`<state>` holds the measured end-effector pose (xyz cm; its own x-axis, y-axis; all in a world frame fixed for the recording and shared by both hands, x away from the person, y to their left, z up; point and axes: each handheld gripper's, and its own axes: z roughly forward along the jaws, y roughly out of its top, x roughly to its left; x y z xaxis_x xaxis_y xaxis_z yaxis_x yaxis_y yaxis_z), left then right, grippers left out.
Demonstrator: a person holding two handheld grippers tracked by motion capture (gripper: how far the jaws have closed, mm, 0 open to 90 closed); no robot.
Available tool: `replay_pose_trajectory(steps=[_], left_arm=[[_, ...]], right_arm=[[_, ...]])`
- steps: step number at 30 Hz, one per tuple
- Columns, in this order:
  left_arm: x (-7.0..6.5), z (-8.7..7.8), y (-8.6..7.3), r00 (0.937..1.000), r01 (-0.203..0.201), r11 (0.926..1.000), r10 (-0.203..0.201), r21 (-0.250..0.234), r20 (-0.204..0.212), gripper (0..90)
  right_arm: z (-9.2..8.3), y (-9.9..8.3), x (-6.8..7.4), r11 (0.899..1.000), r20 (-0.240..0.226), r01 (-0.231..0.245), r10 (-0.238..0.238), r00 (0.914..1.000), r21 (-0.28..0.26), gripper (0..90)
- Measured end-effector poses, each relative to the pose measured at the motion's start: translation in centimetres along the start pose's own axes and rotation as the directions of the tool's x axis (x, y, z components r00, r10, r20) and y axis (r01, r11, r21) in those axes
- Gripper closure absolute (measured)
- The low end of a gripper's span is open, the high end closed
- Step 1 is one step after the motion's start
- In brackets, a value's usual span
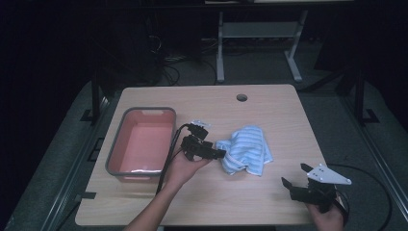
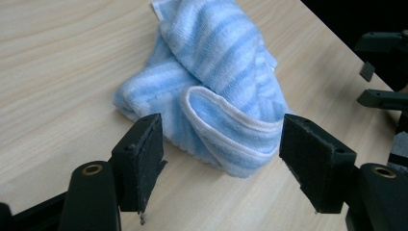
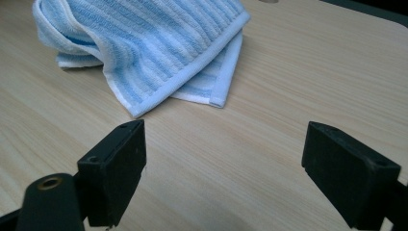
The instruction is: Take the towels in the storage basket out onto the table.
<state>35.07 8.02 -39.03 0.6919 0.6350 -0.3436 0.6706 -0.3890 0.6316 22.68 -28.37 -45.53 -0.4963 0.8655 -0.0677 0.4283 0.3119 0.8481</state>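
A crumpled blue and white striped towel (image 1: 245, 149) lies in the middle of the wooden table (image 1: 269, 110). My left gripper (image 1: 217, 153) is open right at the towel's left edge; in the left gripper view a folded hem of the towel (image 2: 226, 139) sits between the two spread jaws. My right gripper (image 1: 294, 177) is open near the table's front right corner, apart from the towel. In the right gripper view the towel (image 3: 144, 43) lies ahead on the bare wood, beyond the jaws.
A grey-rimmed pink bin (image 1: 142, 142) stands at the table's left, close behind my left hand. A round cable hole (image 1: 241, 97) is near the far edge. A table frame (image 1: 260, 43) stands on the floor beyond.
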Motion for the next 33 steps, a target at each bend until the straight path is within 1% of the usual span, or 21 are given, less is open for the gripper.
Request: replay_pose_trajectory(steps=[3, 7, 9, 13, 15, 20, 22, 23, 25, 26, 28, 33], left_arm=[[-0.1, -0.1, -0.2, 1.0, -0.002, 1.0, 0.002, -0.005, 0.007, 31.2], [0.1, -0.3, -0.9, 0.9999, 0.004, 1.0, -0.003, -0.007, 0.017, 31.0], [0.1, -0.4, -1.3, 0.9998, 0.0, 1.0, 0.0, -0.009, 0.019, 31.0], [0.0, -0.8, -2.0, 0.9988, 0.01, 0.9997, -0.009, -0.023, 0.049, 30.8], [-0.1, -0.8, -2.2, 0.9989, 0.006, 0.9997, -0.005, -0.023, 0.048, 30.8], [-0.3, -1.1, -3.2, 0.9989, -0.001, 0.9997, 0.002, -0.024, 0.048, 30.5], [-0.4, -1.2, -3.5, 0.9983, -0.001, 0.9996, 0.003, -0.027, 0.059, 30.5], [-0.4, -1.2, -3.6, 0.9986, -0.009, 0.9997, 0.01, -0.024, 0.053, 30.5], [-0.5, -1.2, -3.7, 0.9987, -0.008, 0.9997, 0.009, -0.023, 0.051, 29.5], [-0.5, -1.3, -4.0, 0.998, -0.005, 0.9996, 0.007, -0.028, 0.063, 29.6], [-0.6, -1.4, -4.3, 0.9987, -0.014, 0.9995, 0.016, -0.027, 0.048, 29.6], [-0.8, -1.5, -5.0, 0.9987, -0.024, 0.9994, 0.025, -0.025, 0.044, 29.6]], right_arm=[[0.0, 0.0, 0.0, 1.0, 0.001, -0.003, 0.003, 1.0, 0.003, 15.1], [0.0, -0.1, -0.1, 1.0, 0.001, -0.002, 0.002, 1.0, 0.003, 15.1], [0.0, -0.1, -0.1, 1.0, 0.002, -0.003, 0.003, 1.0, 0.003, 15.1], [0.1, -0.2, 0.0, 1.0, 0.001, -0.003, 0.003, 1.0, 0.008, 15.1], [0.2, -0.1, 0.0, 1.0, 0.001, -0.002, 0.002, 1.0, 0.01, 15.1], [0.3, -0.2, 0.2, 1.0, 0.001, -0.003, 0.003, 1.0, 0.017, 15.1], [0.3, -0.3, 0.1, 1.0, 0.0, -0.003, 0.003, 1.0, 0.016, 15.1], [0.3, -0.3, 0.1, 1.0, -0.001, -0.003, 0.003, 1.0, 0.019, 15.1], [0.3, -0.3, 0.1, 1.0, -0.001, -0.006, 0.006, 1.0, 0.021, 15.1], [0.3, -0.4, 0.1, 1.0, -0.001, -0.006, 0.006, 1.0, 0.023, 15.1], [0.3, -0.4, 0.1, 1.0, 0.0, -0.004, 0.004, 1.0, 0.023, 15.1], [0.3, -0.4, 0.1, 1.0, 0.002, -0.005, 0.005, 1.0, 0.024, 15.1]])
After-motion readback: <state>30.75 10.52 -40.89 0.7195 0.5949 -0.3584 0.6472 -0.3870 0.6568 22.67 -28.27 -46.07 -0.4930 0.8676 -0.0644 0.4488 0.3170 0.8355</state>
